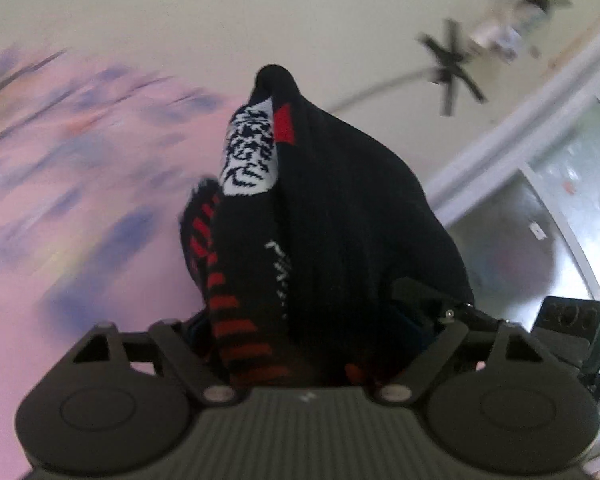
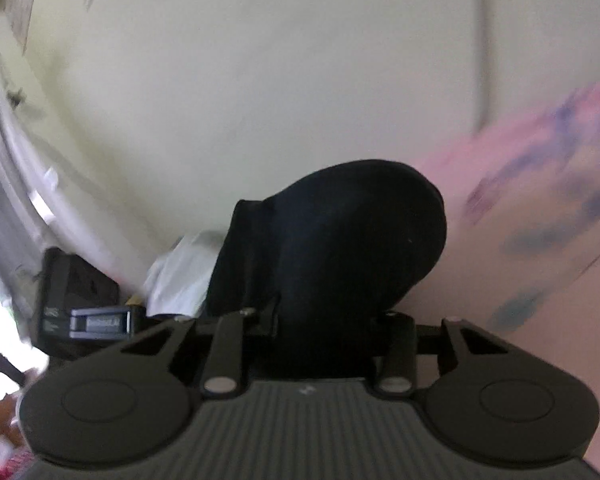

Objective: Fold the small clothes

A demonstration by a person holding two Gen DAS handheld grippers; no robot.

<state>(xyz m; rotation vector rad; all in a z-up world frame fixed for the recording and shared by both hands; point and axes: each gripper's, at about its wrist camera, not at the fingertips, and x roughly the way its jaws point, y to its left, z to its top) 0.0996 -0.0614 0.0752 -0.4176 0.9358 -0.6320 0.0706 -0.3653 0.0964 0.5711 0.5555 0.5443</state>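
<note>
A black sock [image 1: 340, 208] with red stripes and a white patterned patch fills the left wrist view, bunched up between the fingers. My left gripper [image 1: 316, 320] is shut on it; the fingertips are hidden under the fabric. In the right wrist view a plain black part of the sock [image 2: 340, 240] bulges up from between the fingers. My right gripper [image 2: 324, 320] is shut on it, fingertips hidden. Both cameras are tilted up toward the ceiling, so the sock is held off any surface.
A pink sheet with blue and purple print [image 1: 72, 184] lies to the left, and it also shows in the right wrist view [image 2: 540, 208]. A ceiling fan [image 1: 452, 68], a white window frame [image 1: 520, 136], white cloth [image 2: 180, 276] and a black device [image 2: 80, 300] are in view.
</note>
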